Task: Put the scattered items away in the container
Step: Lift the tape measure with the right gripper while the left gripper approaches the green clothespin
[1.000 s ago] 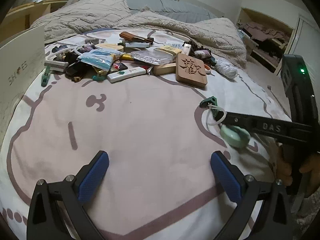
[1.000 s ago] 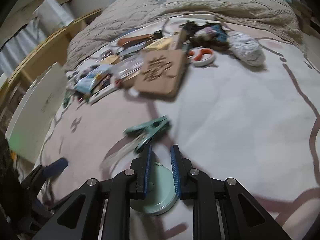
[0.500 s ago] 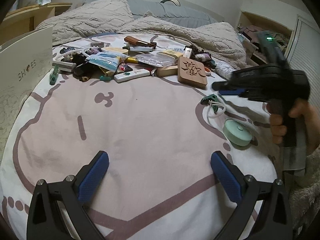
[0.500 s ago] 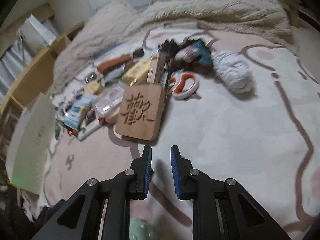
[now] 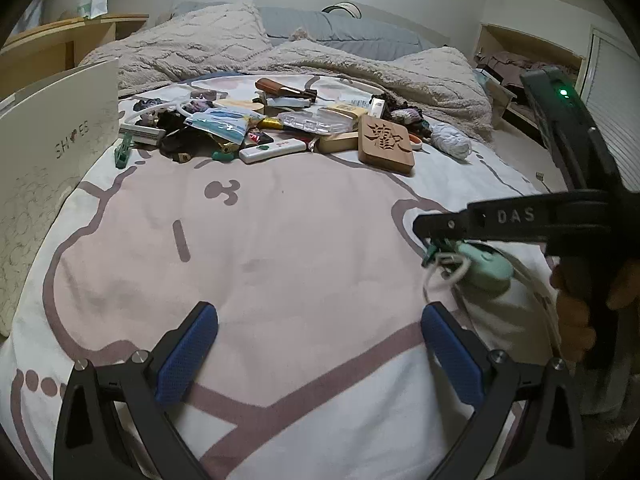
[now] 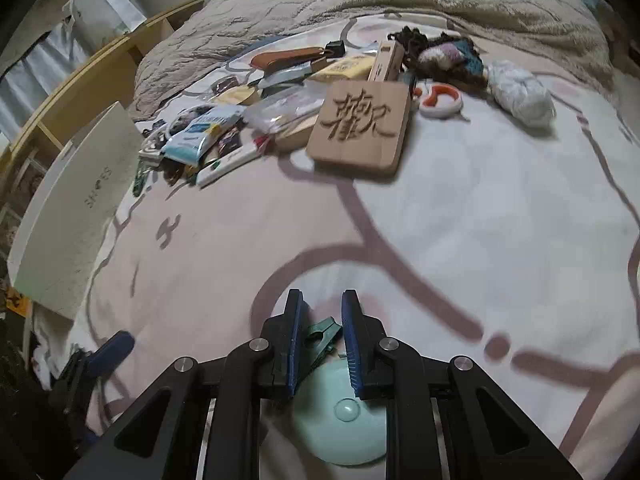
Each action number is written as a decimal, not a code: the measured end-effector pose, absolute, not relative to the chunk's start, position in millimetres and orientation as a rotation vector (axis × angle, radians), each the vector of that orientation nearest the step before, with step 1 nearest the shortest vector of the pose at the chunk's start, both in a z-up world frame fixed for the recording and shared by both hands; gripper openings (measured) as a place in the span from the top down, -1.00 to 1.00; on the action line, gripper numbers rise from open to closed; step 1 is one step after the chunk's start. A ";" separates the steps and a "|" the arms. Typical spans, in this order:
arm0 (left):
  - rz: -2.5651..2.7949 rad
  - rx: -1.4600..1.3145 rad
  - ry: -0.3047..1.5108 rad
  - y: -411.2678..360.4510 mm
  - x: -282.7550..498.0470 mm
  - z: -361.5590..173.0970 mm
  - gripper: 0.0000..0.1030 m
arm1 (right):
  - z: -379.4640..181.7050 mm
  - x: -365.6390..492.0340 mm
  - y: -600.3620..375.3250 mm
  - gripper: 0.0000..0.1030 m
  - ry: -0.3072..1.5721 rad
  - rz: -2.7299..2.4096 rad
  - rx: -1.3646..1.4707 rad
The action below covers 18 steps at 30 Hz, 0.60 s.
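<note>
Hovering near the bed's (image 6: 500,216) near edge, the right gripper (image 6: 320,332), fingers nearly closed on the green clip (image 6: 322,334) above the mint disc (image 6: 340,420), risks losing it if the thin clip twists, while the left gripper (image 5: 320,344) gapes empty

- The left claw (image 5: 320,354), black with blue textured pads, hangs wide apart over a white bed cover with mauve-pink cartoon shapes (image 5: 280,248); nothing sits between its pads.
- At the right, a hand (image 5: 576,304) grips the black right claw (image 5: 424,228), whose arm is lettered "DAS"; its tip reaches left, just over a pale mint-green round disc (image 5: 486,274) with a dark green clip (image 5: 434,250) and a white cord loop (image 5: 450,272).
- Further back lies a heap of small items: a square wooden block with a carved character (image 5: 386,144), a white flat remote-like bar (image 5: 272,150), a blue-and-white packet (image 5: 222,122), a white yarn ball (image 5: 452,140).
- A cream box lettered "SHOES" (image 5: 52,160) stands at the left edge.
- A beige fluffy blanket (image 5: 360,68) is bunched behind.
</note>
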State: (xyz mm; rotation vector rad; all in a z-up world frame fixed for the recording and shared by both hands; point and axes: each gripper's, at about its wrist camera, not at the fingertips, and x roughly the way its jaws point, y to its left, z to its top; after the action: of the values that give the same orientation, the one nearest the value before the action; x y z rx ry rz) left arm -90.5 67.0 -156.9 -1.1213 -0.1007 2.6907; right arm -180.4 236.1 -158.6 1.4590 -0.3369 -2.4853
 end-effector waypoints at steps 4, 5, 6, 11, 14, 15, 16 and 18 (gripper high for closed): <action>2.687 -1.106 -0.090 66.1 -84.1 -156.9 -0.99 | -150.4 -170.7 227.8 0.61 -0.320 -2.469 1.465; 2.686 -1.100 -0.090 65.6 -82.6 -157.2 -0.99 | -144.4 -167.9 229.0 0.61 -0.332 -2.481 1.446; 2.684 -1.094 -0.090 64.8 -81.1 -157.7 -0.99 | -134.7 -162.8 230.0 0.61 -0.331 -2.512 1.399; 2.690 -1.079 -0.058 67.1 -79.1 -160.9 -0.99 | -89.5 -142.5 234.7 0.61 -0.246 -2.619 1.292; 2.683 -1.067 -0.069 65.1 -79.4 -162.6 -0.99 | -91.0 -140.3 242.0 0.61 -0.278 -2.641 1.357; 2.677 -1.062 -0.079 63.6 -79.3 -163.0 -0.99 | -95.1 -140.1 245.9 0.61 -0.298 -2.649 1.388; 2.671 -1.055 -0.089 62.0 -78.9 -163.2 -0.99 | -103.0 -138.8 251.5 0.61 -0.321 -2.665 1.431; 2.661 -1.038 -0.110 58.9 -77.8 -163.6 -0.99 | -115.2 -136.1 260.7 0.61 -0.354 -2.688 1.489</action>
State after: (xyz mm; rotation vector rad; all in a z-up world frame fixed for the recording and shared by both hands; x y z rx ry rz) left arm -77.8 58.9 -163.6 -1.0376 -0.1096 2.6612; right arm -136.1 260.7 -115.2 1.4892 -0.3542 -2.6879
